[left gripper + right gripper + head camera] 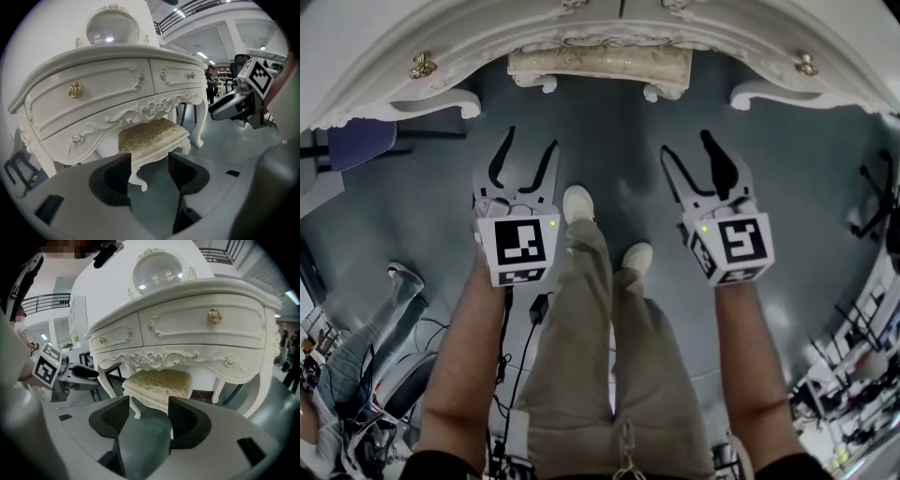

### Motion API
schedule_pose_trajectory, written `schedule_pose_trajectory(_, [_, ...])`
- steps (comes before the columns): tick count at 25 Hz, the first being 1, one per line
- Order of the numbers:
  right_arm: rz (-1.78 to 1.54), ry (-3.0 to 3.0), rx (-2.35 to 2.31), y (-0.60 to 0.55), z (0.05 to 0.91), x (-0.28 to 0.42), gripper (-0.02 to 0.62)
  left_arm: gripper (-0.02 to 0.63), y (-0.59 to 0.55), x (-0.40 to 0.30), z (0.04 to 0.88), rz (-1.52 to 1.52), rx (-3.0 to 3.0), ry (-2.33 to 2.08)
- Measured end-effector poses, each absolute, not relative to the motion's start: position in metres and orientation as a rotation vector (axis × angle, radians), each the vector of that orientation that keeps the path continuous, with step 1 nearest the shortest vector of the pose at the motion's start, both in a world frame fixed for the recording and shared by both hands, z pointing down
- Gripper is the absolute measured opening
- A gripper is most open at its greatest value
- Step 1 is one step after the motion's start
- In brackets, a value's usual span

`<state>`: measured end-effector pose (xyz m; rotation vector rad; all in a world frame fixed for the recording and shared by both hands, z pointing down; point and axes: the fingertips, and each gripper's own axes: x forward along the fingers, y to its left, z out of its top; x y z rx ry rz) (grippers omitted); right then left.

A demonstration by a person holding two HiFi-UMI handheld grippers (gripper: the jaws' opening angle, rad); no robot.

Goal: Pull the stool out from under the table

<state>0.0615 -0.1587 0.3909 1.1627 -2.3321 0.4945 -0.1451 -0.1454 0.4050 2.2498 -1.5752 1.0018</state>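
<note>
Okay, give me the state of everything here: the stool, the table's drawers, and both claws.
stool: tucked under the table, not yet pulled out
drawers: both closed
left claw: open, empty, short of the stool
right claw: open, empty, short of the stool

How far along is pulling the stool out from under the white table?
Done: nothing yet; the cream carved stool with a gold patterned cushion sits tucked under the ornate white table. In hand: the left gripper and right gripper hang in front of it, jaws apart and empty, not touching it. Left: grip the stool's frame and draw it clear across the grey floor.
</note>
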Motion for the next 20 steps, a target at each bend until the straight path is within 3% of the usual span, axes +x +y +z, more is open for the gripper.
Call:
schedule_pose_trajectory(7, [0.442, -2.260, 1.123, -0.199, 0.438, 0.067, 0.236, 0.233, -0.184, -0.165, 0.456, 0.963, 2.119, -1.554])
schedule_pose_trajectory(20, [0.383, -2.153, 1.007, -0.236, 0.506, 0.067, 0.249, 0.238, -0.225, -0.203, 0.534, 1.228, 2.131, -1.497])
